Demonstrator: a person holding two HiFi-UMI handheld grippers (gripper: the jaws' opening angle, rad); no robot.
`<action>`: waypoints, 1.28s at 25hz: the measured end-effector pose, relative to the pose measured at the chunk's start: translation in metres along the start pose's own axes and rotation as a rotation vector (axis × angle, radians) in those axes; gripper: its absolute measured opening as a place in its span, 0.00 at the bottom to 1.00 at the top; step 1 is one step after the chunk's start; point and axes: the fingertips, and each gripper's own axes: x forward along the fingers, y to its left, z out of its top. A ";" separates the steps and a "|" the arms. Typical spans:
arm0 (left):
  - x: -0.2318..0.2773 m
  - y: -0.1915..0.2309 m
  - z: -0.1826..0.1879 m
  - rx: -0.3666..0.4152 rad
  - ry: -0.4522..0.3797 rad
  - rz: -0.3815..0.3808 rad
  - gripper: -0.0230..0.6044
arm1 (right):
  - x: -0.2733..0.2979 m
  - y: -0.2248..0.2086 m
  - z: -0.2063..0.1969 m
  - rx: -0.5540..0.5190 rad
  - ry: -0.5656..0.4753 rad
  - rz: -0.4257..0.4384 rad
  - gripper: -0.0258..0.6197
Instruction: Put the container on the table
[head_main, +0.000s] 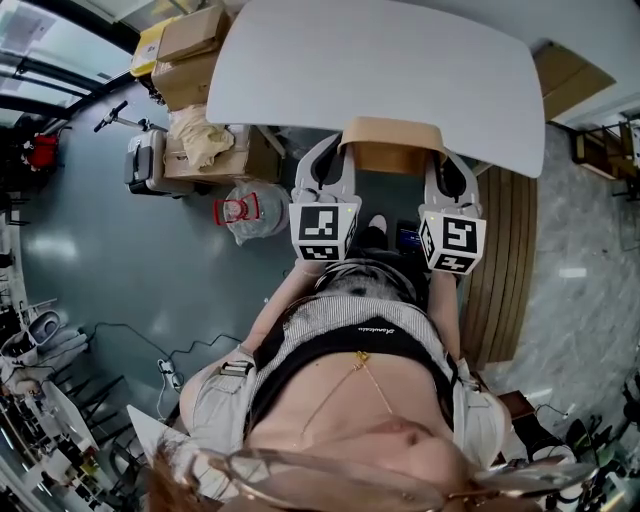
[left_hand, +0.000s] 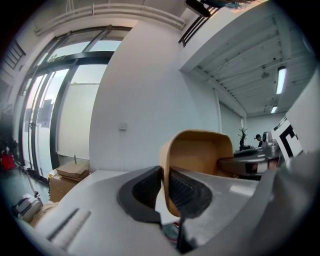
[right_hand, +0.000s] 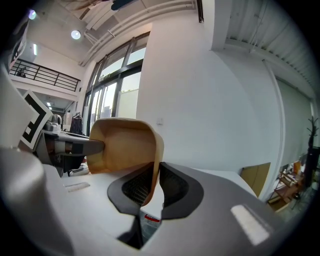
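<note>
The left gripper (left_hand: 165, 189) has its ribbed jaws closed on one thin side wall of the container (left_hand: 200, 150), one pad inside the rim and one outside. The right gripper (right_hand: 154, 187) pinches the opposite wall of that container (right_hand: 125, 145) in the same way. Neither holds anything else.

From the head view, the left gripper (head_main: 333, 160) and right gripper (head_main: 448, 170) carry the tan container (head_main: 392, 150) between them, in front of the person's body and right at the near edge of the white table (head_main: 380, 70). Whether its base already touches the tabletop cannot be told; it looks held in the air.

The container appears to be an empty moulded tray of paper pulp or thin card, with rounded corners and a matte face. It probably weighs very little, and the ribbed pads should not slip on it. The walls look thin and likely flex or crease under a hard squeeze, so a light grip is enough. Holding opposite walls just below the rim, as now, seems sound, provided both grippers move level and at constant spacing so the tray is neither twisted nor pulled apart.

Cardboard boxes (head_main: 190, 50) are stacked on the floor to the left of the table.
</note>
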 end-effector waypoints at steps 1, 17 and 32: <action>0.004 -0.002 0.001 0.002 0.001 0.000 0.07 | 0.002 -0.004 0.000 0.002 0.000 0.001 0.12; 0.049 -0.035 0.002 -0.004 0.008 0.029 0.07 | 0.018 -0.060 -0.002 -0.002 -0.001 0.038 0.12; 0.065 -0.032 -0.004 -0.007 0.019 -0.008 0.07 | 0.030 -0.065 -0.007 -0.010 0.005 0.041 0.13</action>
